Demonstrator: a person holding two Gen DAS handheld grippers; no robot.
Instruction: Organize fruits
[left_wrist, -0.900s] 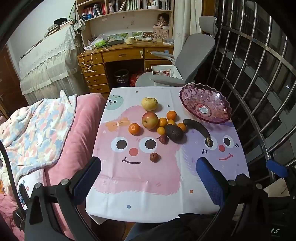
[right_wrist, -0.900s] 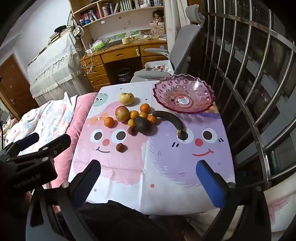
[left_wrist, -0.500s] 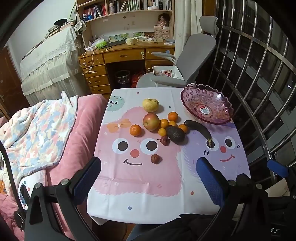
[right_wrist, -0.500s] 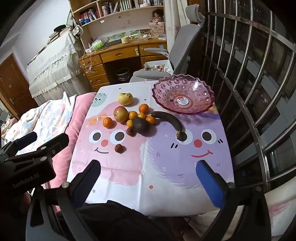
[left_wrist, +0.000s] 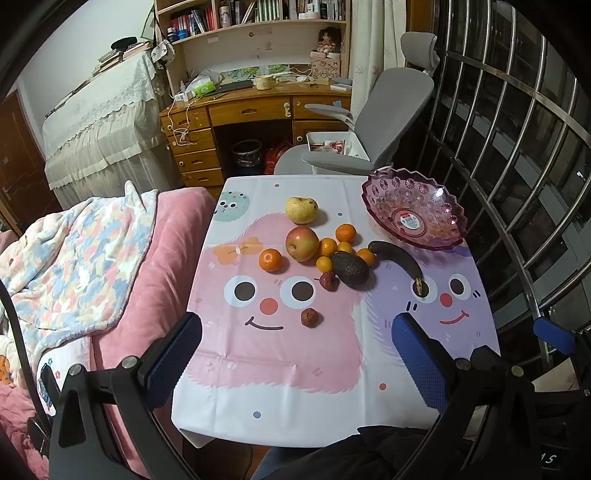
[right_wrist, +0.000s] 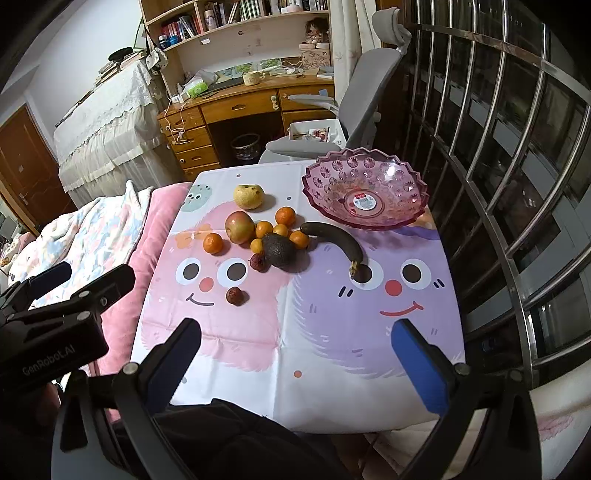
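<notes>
Right wrist: left hand-held gripper (right_wrist: 51, 284) visible | left wrist: bowl (left_wrist: 413, 210) empty

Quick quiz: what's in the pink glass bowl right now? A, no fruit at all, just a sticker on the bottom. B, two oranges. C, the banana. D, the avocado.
A: the pink glass bowl holds no fruit, only a sticker at its centre, while the banana, avocado and oranges all lie on the tablecloth beside it.

Both wrist views face forward from the near edge; sharing the table (left_wrist: 295, 406)
</notes>
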